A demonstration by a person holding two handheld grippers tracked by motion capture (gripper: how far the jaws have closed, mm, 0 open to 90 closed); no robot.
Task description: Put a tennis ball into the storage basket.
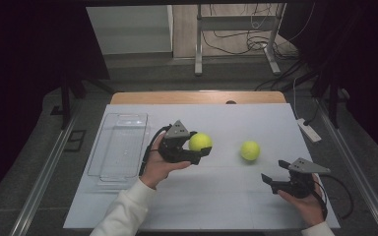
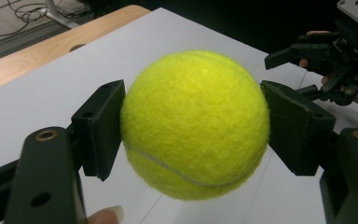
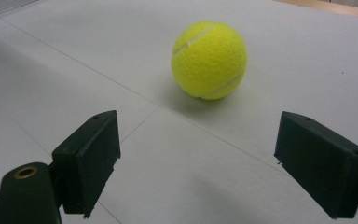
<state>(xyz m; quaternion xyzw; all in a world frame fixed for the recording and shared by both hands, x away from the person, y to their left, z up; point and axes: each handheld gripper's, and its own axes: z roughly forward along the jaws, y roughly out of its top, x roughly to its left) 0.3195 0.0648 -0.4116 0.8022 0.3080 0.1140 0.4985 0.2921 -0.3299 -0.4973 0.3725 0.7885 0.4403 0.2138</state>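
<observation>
**One ball gripped, a second waits on the table**

High view: the left gripper [image 1: 204,147] pinches a yellow tennis ball [image 1: 200,142] near the middle of the white table [image 1: 236,201], just right of a clear plastic tray [image 1: 119,145] that lies empty at the table's left side. The tray looks like the likely destination, which would explain why the ball is carried on that side. A second tennis ball [image 1: 250,150] rests on the table, apart from the first. The right gripper [image 1: 270,181] sits low at the table's near right corner, jaws spread, pointed toward that second ball.

Left gripper view: the held ball [image 2: 195,123] is caught at its widest part, a black pad pressing each side, so the grip is centred and unlikely to slip. No shadow or contact with the surface shows beneath it; it appears lifted clear. The other hand's gripper [image 2: 307,51] shows at upper right.

Right gripper view: the jaws stand wide apart with nothing between them. The free ball [image 3: 209,59] lies ahead on the table, well beyond the pads, roughly on the centreline, as if lined up for a later pickup.
</observation>
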